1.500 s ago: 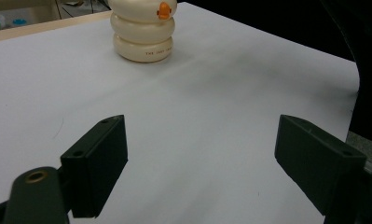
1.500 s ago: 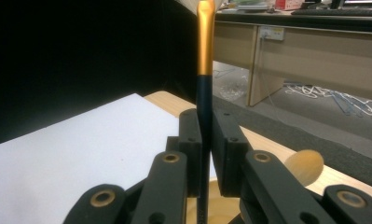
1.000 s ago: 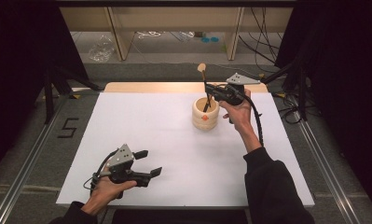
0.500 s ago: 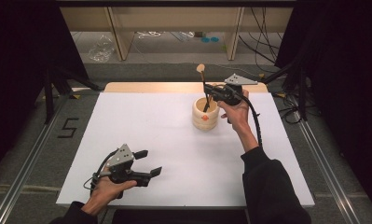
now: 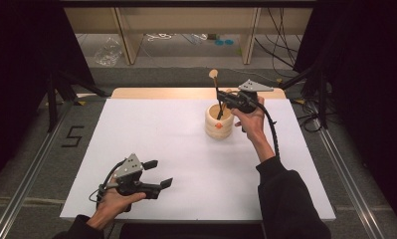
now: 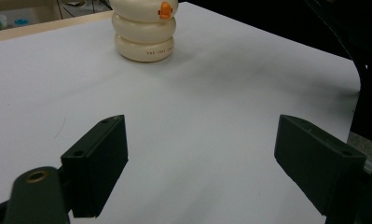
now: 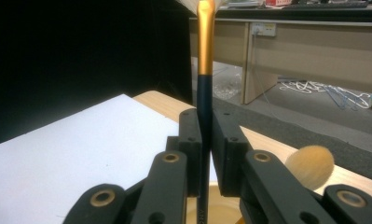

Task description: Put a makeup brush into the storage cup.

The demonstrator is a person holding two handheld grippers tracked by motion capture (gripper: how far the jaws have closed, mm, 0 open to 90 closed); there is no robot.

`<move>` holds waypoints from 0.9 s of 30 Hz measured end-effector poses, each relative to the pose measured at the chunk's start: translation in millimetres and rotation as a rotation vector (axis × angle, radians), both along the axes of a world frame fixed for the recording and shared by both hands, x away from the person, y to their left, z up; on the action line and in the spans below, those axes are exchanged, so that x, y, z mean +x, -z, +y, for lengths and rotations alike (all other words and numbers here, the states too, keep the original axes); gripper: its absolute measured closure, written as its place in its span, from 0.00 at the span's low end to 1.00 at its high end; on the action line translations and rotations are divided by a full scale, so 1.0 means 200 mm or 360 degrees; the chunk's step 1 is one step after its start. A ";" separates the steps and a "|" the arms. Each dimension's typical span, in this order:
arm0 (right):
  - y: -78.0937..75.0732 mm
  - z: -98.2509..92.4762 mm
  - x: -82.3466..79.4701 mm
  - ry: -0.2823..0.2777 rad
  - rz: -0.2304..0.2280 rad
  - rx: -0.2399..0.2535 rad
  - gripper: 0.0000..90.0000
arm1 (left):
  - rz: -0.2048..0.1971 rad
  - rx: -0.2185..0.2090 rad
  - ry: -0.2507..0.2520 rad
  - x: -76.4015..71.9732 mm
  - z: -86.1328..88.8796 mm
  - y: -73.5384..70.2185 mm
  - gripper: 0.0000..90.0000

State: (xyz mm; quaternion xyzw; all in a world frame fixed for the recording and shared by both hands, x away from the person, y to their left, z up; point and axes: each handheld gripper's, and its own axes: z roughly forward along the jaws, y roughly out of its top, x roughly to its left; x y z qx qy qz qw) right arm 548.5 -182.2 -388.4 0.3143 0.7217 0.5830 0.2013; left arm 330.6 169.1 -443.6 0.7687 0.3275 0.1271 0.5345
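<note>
in the high view, the right gripper point(image 5: 225, 101) holds a thin dark-handled makeup brush with a gold collar point(image 5: 217, 94) upright above a cream ribbed round holder with an orange mark point(image 5: 219, 122), which stands at the far side of the white desk point(image 5: 186, 149). the left gripper point(image 5: 156, 174) rests near the front edge, well apart from the holder.

in the left gripper view, its fingers point(image 6: 99, 161) stand wide open with nothing between them, above the bare desk point(image 6: 211, 112); the holder point(image 6: 145, 32) is farther off.

in the right gripper view, the fingers point(image 7: 191, 140) are pressed together on the brush handle point(image 7: 204, 98). a second, fluffy tan brush head point(image 7: 309, 165) is just beside them.
</note>
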 end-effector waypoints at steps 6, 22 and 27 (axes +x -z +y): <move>0.01 0.00 0.00 -0.0003 0.0001 0.0015 0.92 | -0.0001 -0.0013 0.0009 0.00 0.00 0.00 0.19; 0.03 0.01 0.01 0.0002 0.0005 0.0015 0.92 | 0.0001 -0.0004 0.0002 0.00 0.00 0.00 0.19; 0.03 0.01 0.01 0.0003 0.0034 0.0020 0.92 | 0.0000 -0.0006 0.0007 0.00 0.00 0.00 0.19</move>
